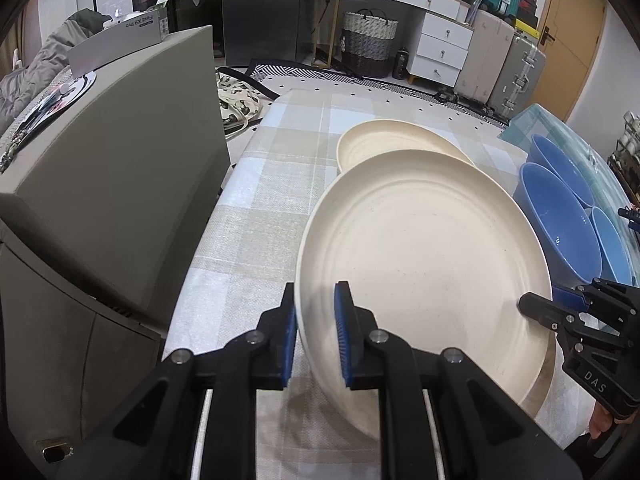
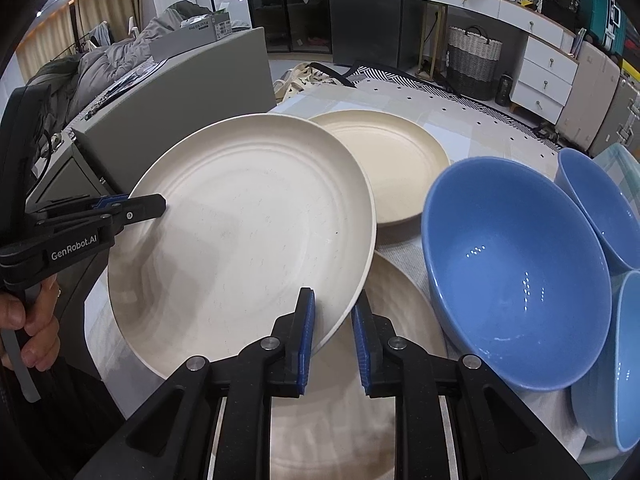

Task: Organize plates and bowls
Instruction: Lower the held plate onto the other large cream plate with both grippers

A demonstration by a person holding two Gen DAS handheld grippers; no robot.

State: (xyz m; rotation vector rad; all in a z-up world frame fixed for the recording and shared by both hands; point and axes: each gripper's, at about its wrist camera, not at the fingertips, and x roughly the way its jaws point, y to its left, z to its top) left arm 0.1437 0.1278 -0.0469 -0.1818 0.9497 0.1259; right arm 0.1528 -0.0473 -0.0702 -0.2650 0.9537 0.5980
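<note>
A large cream plate (image 1: 424,248) (image 2: 240,240) hangs tilted above the table, held by both grippers. My left gripper (image 1: 316,312) (image 2: 156,204) is shut on its left rim. My right gripper (image 2: 332,320) (image 1: 540,304) is shut on the opposite rim. A second cream plate (image 2: 400,320) lies on the cloth right under the held one, mostly hidden. A third cream plate (image 1: 392,140) (image 2: 396,164) lies farther back. Three blue bowls sit at the right: a big one (image 2: 516,280) (image 1: 560,224), one behind it (image 2: 596,200) and one in front (image 2: 624,360).
The table (image 1: 260,208) wears a pale checked cloth. A grey cabinet (image 1: 120,140) stands close along its left side. A person's hand (image 2: 36,320) grips the left tool's handle. Beyond the table are a patterned rug, a woven basket, white drawers and suitcases.
</note>
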